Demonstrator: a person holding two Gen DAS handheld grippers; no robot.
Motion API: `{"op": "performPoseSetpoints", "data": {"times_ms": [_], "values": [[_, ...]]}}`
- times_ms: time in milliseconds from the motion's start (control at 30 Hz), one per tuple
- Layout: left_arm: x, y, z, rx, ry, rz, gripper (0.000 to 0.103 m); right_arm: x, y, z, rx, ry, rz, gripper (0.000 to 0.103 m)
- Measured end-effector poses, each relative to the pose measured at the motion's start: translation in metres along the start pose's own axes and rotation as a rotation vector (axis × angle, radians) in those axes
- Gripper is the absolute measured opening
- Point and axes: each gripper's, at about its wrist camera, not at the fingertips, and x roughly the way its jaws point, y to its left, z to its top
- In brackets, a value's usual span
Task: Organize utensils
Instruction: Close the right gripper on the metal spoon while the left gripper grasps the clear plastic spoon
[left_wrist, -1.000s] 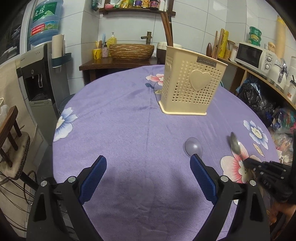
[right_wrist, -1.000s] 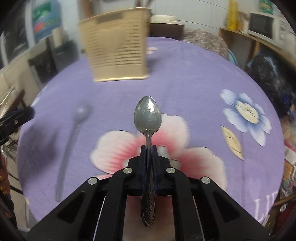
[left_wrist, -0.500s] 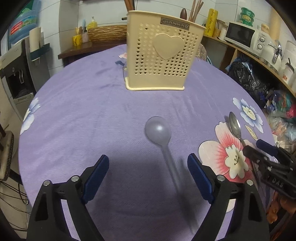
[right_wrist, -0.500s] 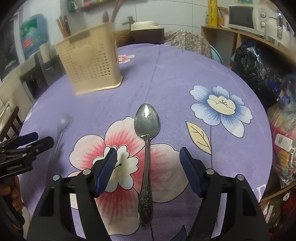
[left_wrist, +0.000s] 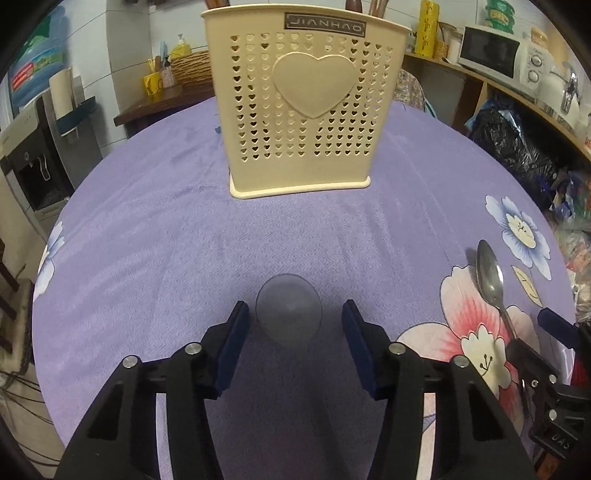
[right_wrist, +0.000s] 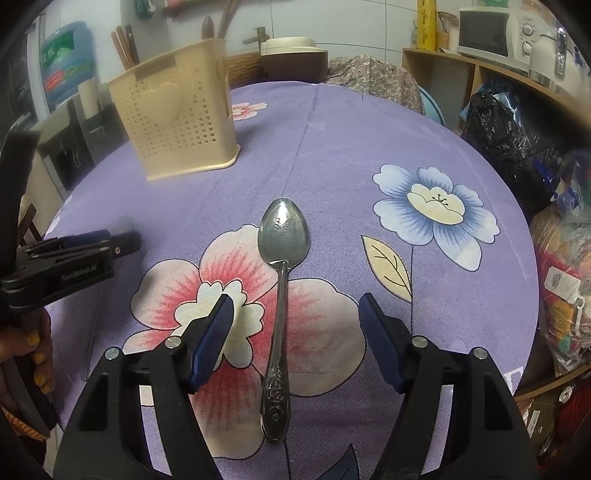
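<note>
Two spoons in play here: the metal spoon (right_wrist: 282, 306) lies flat on the purple floral tablecloth (right_wrist: 351, 147), dead centre of the right wrist view, bowl pointing up the frame, embossed handle running down toward the lower middle. It looks stiff, thin and probably slick, so the flat handle just below the neck seems the spot to pinch, low against the cloth. The right gripper (right_wrist: 295, 338) straddles that handle, jaws wide apart, holding nothing. Over in the left wrist view, the translucent plastic spoon (left_wrist: 289, 312) sits in the lower middle, its round bowl just ahead of the fingertips; light and likely to skid, and its handle is hidden under the tool, so where to grip it I can't tell. The left gripper (left_wrist: 293, 334) is open too, narrower, empty. The cream utensil holder (left_wrist: 301, 107) stands upright at top centre, well apart from both spoons. Compared with a second ago: the right gripper was clamped on the metal spoon's handle, now it has let go; the left has closed in on the plastic spoon and narrowed its gap, and the holder looms nearer.
</note>
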Motion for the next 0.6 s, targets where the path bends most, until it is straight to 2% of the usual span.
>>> {"op": "performPoseSetpoints", "data": {"times_ms": [67,300,467,600], "values": [[0.001,0.002,0.003,-0.008,0.007,-0.009,0.036,0.001,0.0,0.002,-0.002,0.003,0.0,0.07],[0.001,0.004,0.011,-0.027,0.002,-0.068,0.036,0.01,0.002,0.013,-0.026,0.037,0.021,0.07],[-0.024,0.008,0.023,-0.044,-0.069,-0.126,0.036,0.021,0.002,0.029,-0.032,0.057,0.035,0.07],[-0.056,0.011,0.037,-0.038,-0.156,-0.158,0.036,0.035,0.003,0.042,-0.045,0.077,0.027,0.07]]}}
